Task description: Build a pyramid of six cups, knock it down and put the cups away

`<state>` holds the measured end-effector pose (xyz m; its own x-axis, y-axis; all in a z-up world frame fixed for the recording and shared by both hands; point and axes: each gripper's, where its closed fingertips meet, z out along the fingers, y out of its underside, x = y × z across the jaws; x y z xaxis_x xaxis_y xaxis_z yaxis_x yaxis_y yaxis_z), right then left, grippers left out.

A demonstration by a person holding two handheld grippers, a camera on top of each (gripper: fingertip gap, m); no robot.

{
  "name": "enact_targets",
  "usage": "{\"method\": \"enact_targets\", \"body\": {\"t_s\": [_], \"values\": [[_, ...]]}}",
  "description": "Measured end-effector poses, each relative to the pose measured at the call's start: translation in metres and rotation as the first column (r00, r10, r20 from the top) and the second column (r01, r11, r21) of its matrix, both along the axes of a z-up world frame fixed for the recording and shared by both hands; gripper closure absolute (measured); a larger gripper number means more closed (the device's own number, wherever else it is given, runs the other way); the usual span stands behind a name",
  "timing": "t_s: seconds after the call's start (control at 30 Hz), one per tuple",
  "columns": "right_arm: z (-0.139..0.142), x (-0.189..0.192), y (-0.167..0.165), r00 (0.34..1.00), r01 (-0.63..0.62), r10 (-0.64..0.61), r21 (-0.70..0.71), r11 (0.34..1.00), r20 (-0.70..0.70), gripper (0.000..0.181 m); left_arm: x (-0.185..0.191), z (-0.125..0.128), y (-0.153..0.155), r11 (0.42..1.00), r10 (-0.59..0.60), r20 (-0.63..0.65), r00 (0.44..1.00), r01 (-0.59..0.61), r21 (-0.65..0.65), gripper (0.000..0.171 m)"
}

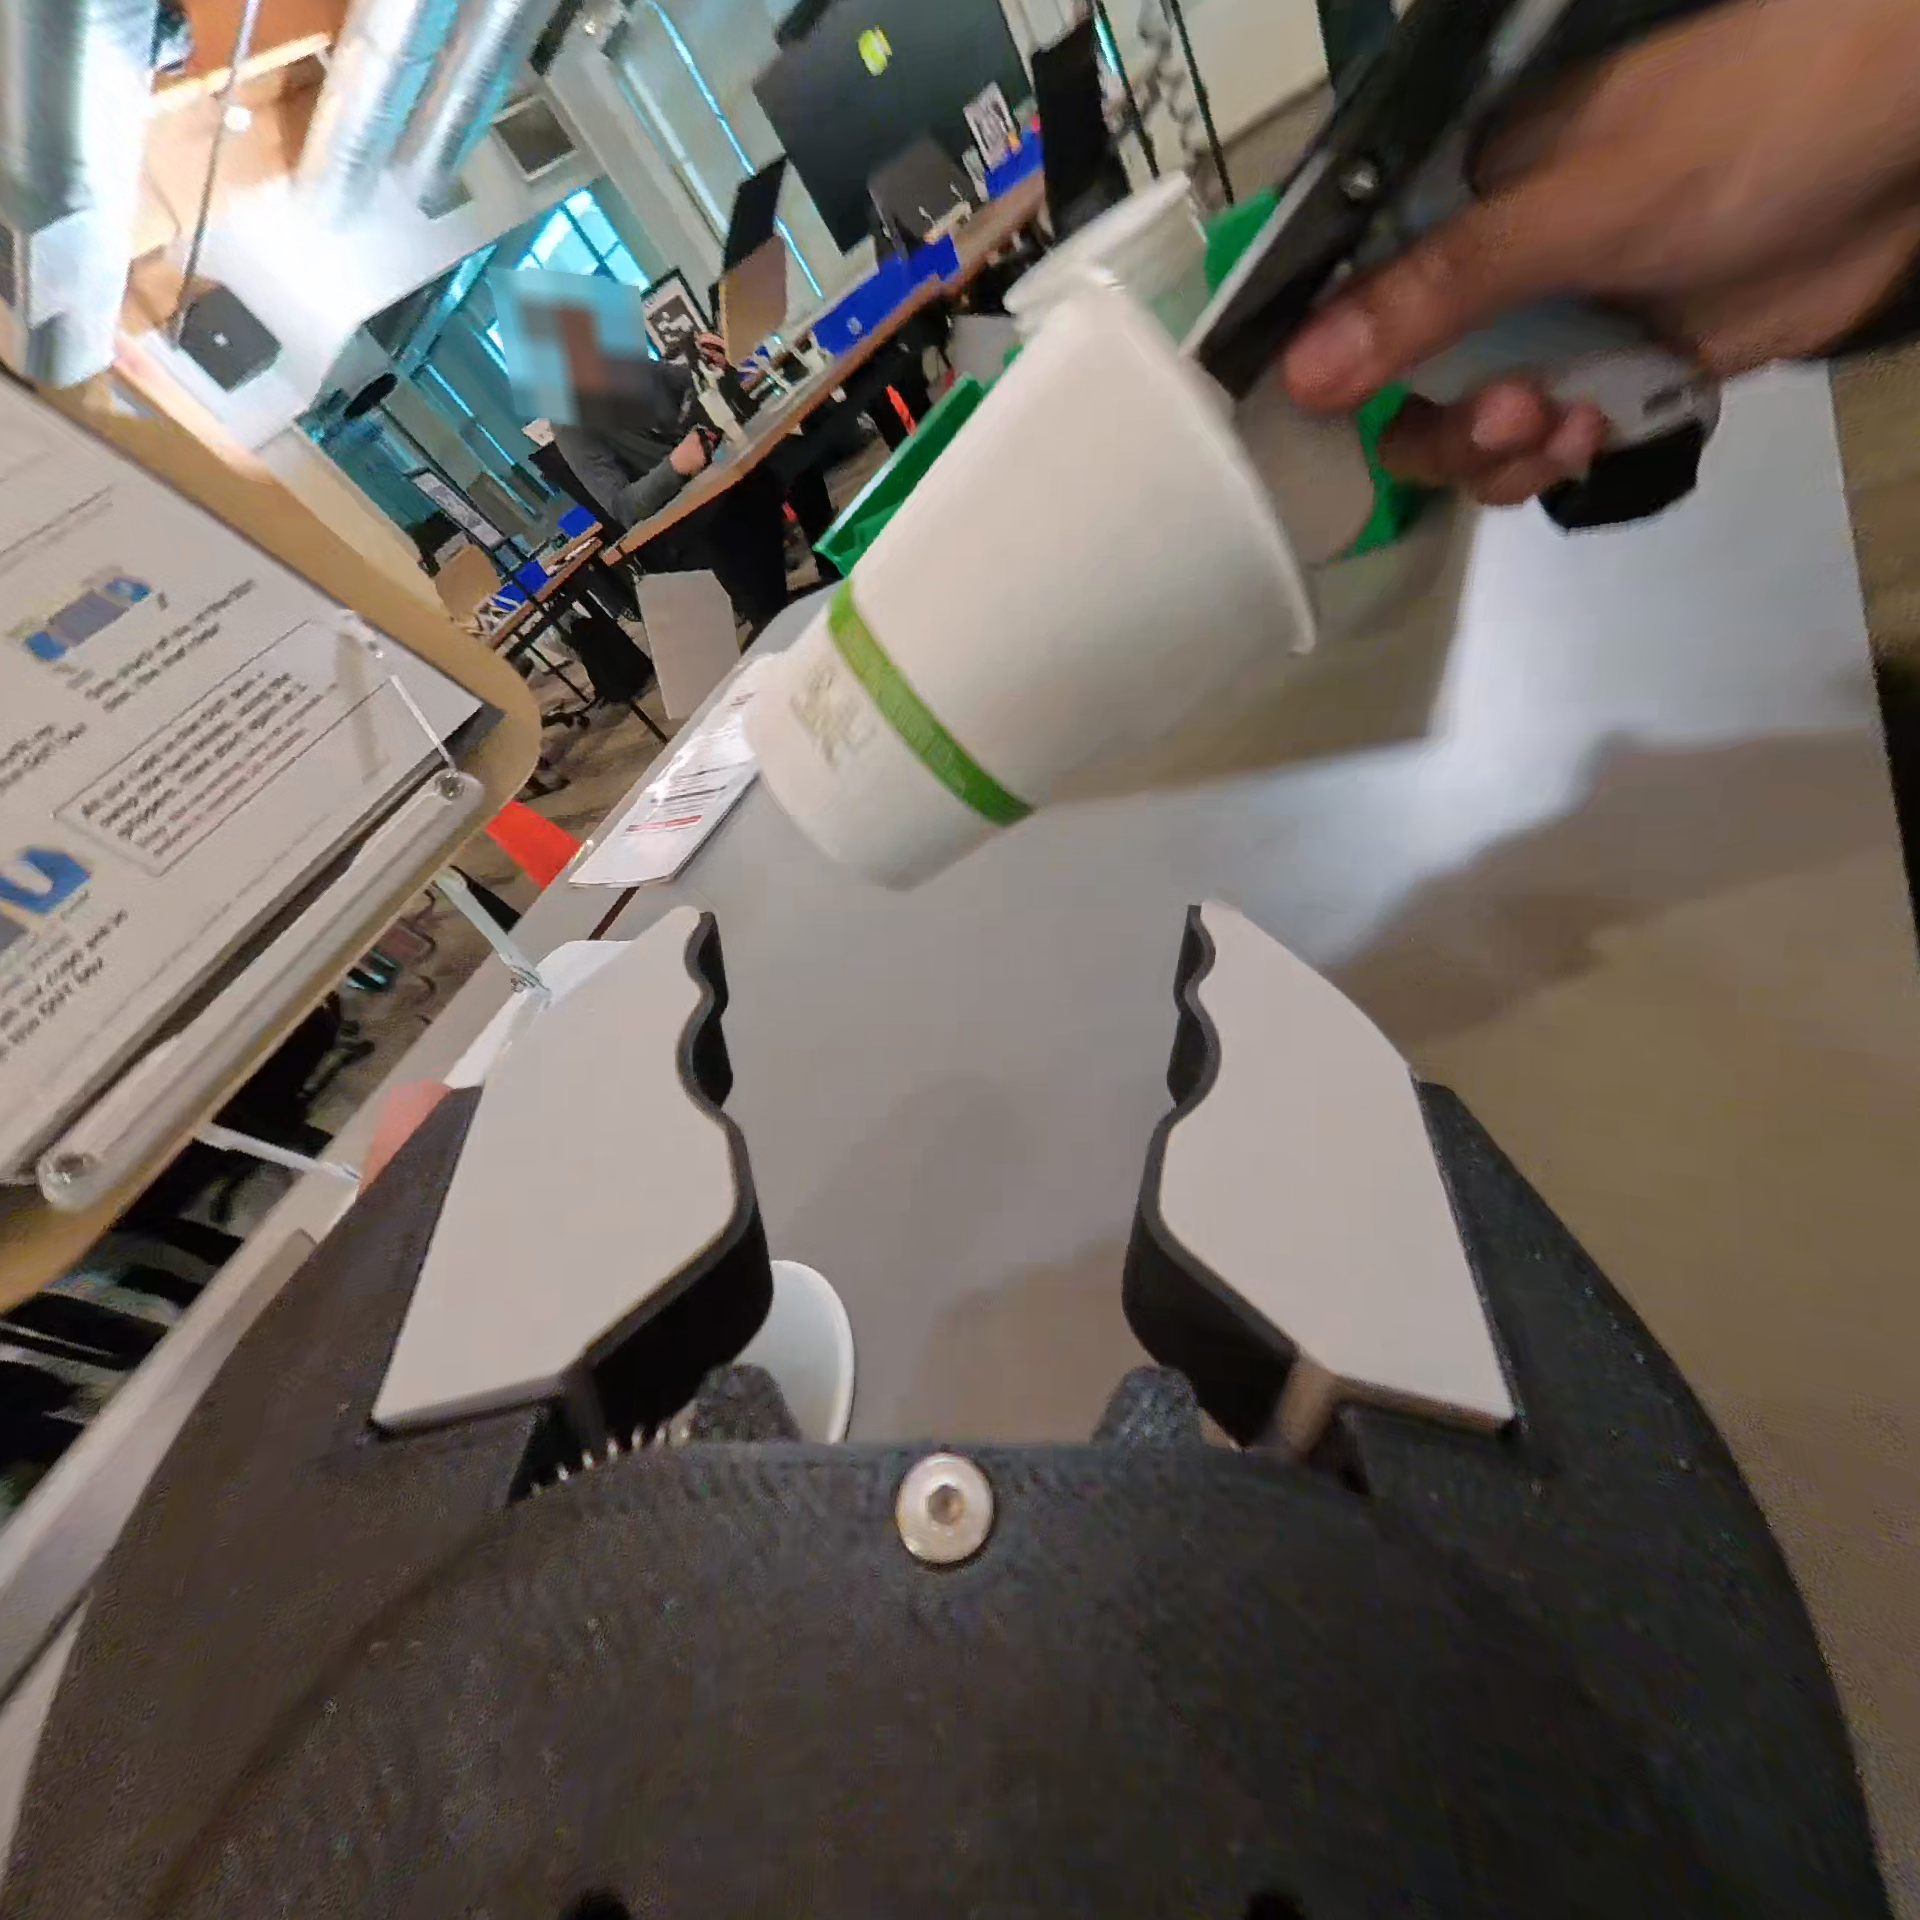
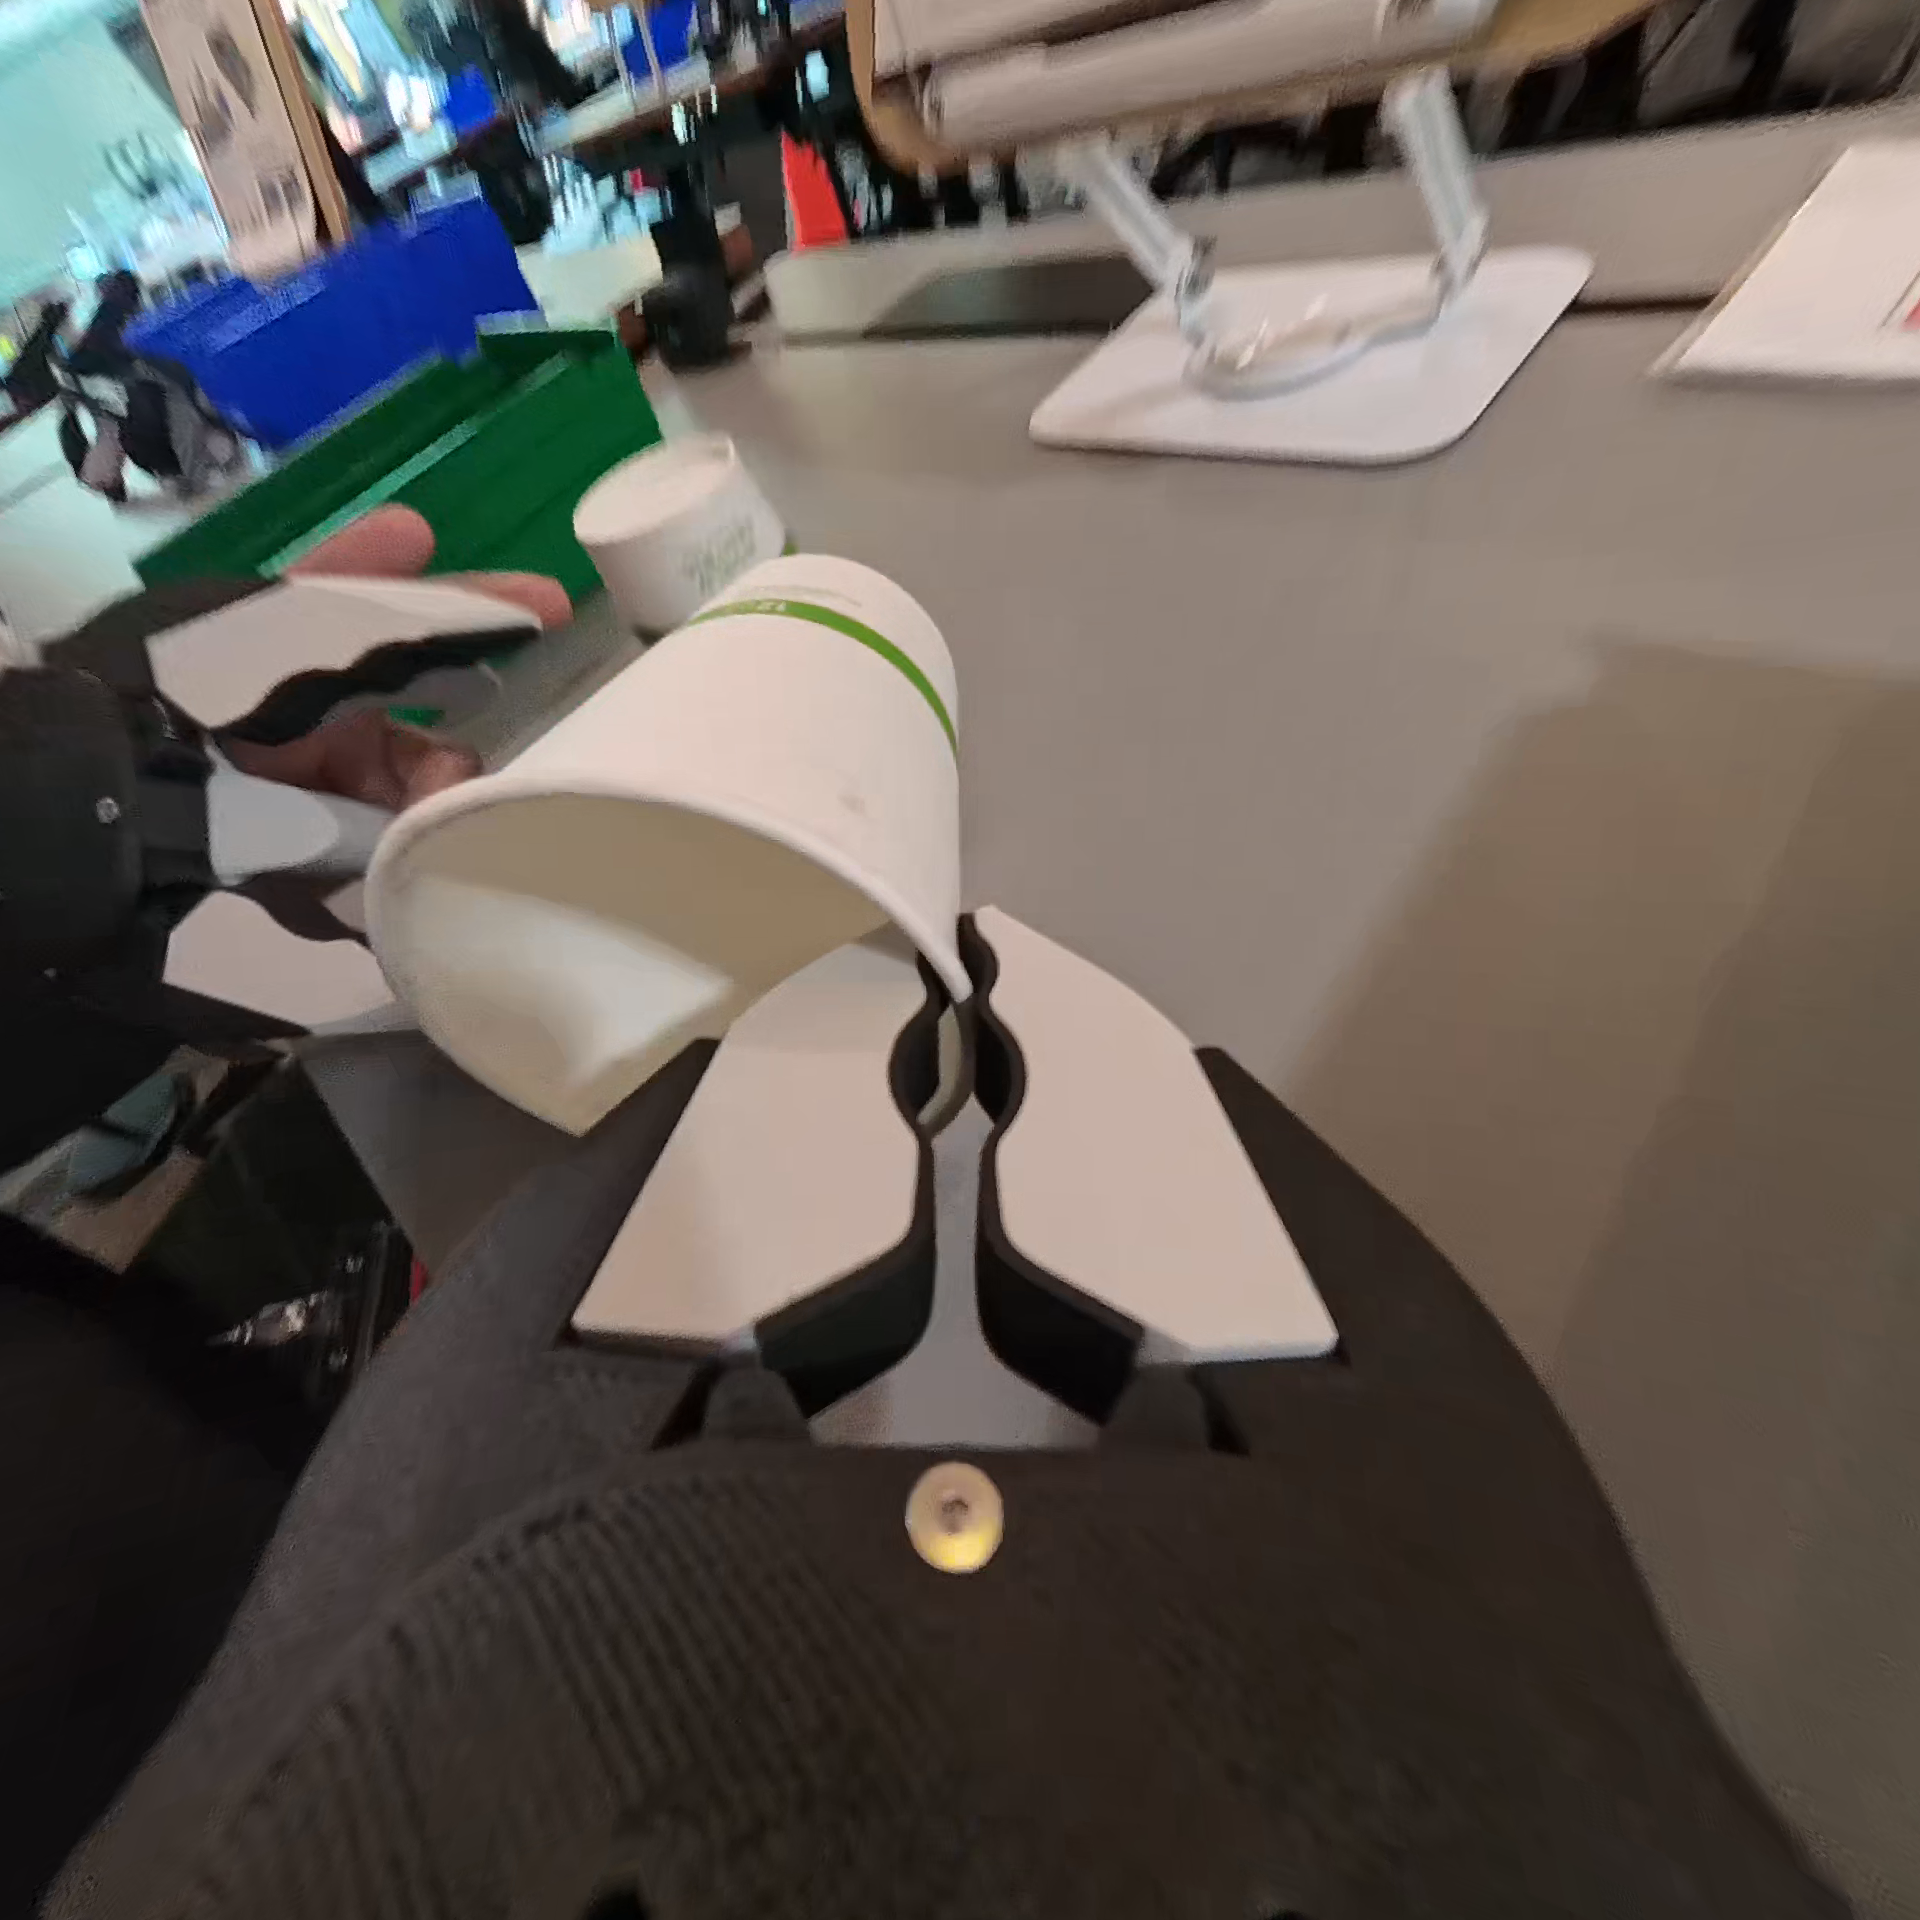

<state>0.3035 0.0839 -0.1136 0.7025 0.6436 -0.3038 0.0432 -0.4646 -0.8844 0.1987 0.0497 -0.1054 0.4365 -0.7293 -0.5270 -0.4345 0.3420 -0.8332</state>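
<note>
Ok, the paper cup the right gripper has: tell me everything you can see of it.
The paper cup is white, with a green band near its base. It looks empty. The right gripper is shut on its rim wall, one finger inside the mouth and one outside, and the rim is pinched in there. The cup lies tilted on its side in the air above the grey table, base away from the gripper. Nothing else touches it. The left gripper is open close by.

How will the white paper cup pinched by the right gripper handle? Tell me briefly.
The paper cup probably weighs little: the right gripper holds it tilted by the rim alone. Its wall looks thin, so a hard squeeze would likely crush it. Laid on the grey table, it might roll in a curve.
</note>
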Motion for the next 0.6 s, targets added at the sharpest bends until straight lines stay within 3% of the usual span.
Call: {"method": "enact_targets", "body": {"t_s": [0.13,0.23,0.3,0.33,0.4,0.5,0.6], "values": [[-0.022,-0.029,-0.020,0.987,-0.113,0.123,-0.095,0.989,0.104,0.180,0.009,-0.012,-0.004,0.972,0.050,-0.191,0.980,-0.003,0.235,0.084],[-0.014,-0.054,-0.041,0.967,-0.244,0.250,-0.102,0.964,0.049,0.180,0.011,-0.024,-0.008,0.937,0.074,-0.301,0.951,0.037,0.348,0.093],[-0.012,-0.058,-0.045,0.961,-0.271,0.275,-0.096,0.958,0.031,0.178,0.010,-0.024,-0.006,0.927,0.097,-0.300,0.949,0.024,0.375,0.090],[-0.008,-0.059,-0.046,0.957,-0.289,0.291,-0.071,0.955,0.010,0.176,0.009,-0.023,-0.007,0.934,0.083,-0.291,0.953,0.027,0.356,0.091],[0.007,-0.060,-0.043,0.953,-0.289,0.288,0.004,0.957,-0.098,0.147,0.010,-0.021,-0.009,0.963,0.036,-0.242,0.970,0.030,0.267,0.091],[0.042,-0.052,-0.034,0.916,-0.212,0.239,0.119,0.970,-0.322,0.110,0.010,-0.007,-0.007,0.998,0.015,-0.057,0.998,-0.011,0.066,0.091],[0.068,-0.034,-0.029,0.872,-0.121,0.216,0.234,0.965,-0.440,0.090,0.009,0.007,-0.005,0.985,0.008,0.153,0.988,0.018,-0.172,0.091]]}}
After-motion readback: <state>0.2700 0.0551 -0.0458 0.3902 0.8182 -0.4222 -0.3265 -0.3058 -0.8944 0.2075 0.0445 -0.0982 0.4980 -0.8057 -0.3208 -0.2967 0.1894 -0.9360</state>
